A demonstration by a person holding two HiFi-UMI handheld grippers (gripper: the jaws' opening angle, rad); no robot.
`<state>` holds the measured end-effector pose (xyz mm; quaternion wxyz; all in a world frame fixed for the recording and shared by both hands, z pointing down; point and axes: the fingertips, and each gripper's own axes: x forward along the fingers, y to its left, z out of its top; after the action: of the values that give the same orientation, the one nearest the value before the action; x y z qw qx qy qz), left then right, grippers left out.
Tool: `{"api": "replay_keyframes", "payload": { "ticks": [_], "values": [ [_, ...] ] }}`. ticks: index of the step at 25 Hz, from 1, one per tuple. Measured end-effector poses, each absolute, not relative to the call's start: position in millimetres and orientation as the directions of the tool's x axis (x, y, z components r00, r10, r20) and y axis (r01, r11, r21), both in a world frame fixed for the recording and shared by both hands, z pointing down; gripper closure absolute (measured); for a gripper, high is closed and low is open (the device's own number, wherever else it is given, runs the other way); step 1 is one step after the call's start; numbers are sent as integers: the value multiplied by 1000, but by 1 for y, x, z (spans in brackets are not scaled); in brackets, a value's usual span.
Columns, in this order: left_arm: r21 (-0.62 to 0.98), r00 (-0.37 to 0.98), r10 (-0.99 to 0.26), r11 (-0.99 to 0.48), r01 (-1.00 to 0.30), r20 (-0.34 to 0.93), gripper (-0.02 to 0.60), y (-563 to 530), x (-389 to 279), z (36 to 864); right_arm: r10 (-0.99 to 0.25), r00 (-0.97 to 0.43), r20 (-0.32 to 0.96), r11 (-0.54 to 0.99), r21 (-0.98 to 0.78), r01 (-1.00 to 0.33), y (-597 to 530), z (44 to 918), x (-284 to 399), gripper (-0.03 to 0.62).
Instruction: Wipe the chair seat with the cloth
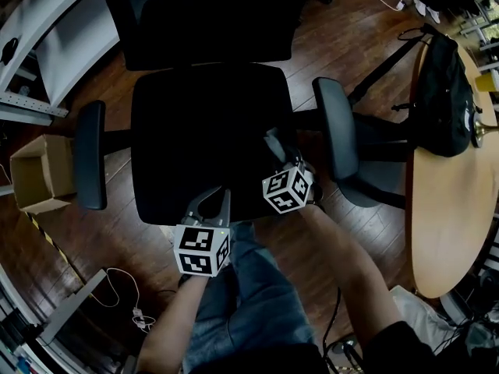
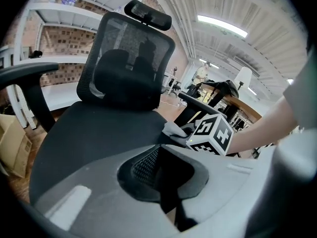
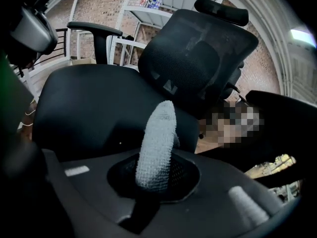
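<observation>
The black office chair seat (image 1: 203, 139) fills the middle of the head view, with its mesh backrest (image 3: 198, 48) beyond. A grey knitted cloth (image 3: 157, 143) stands rolled up out of my right gripper (image 3: 156, 175), which is shut on it. That right gripper (image 1: 279, 158) is over the seat's front right part, the cloth (image 1: 273, 142) against the seat. The left gripper view shows the cloth (image 2: 174, 129) beside the right gripper's marker cube (image 2: 213, 133). My left gripper (image 1: 212, 201) hovers at the seat's front edge, jaws together with nothing in them.
Padded armrests (image 1: 91, 166) (image 1: 335, 127) flank the seat. An open cardboard box (image 1: 39, 174) sits on the floor at left. At right a round wooden table (image 1: 448, 232) carries a black bag (image 1: 444, 92). Cables lie on the wooden floor (image 1: 125, 287).
</observation>
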<state>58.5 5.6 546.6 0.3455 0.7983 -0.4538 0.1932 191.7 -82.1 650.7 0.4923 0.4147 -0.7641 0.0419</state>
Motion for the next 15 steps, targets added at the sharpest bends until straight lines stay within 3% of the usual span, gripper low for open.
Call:
{"api": "replay_keyframes", "payload": {
  "ticks": [15],
  "values": [
    [368, 549, -563, -409, -835, 618, 583, 65, 91, 548, -615, -209, 760, 639, 326, -697, 38, 641, 199, 582]
  ]
}}
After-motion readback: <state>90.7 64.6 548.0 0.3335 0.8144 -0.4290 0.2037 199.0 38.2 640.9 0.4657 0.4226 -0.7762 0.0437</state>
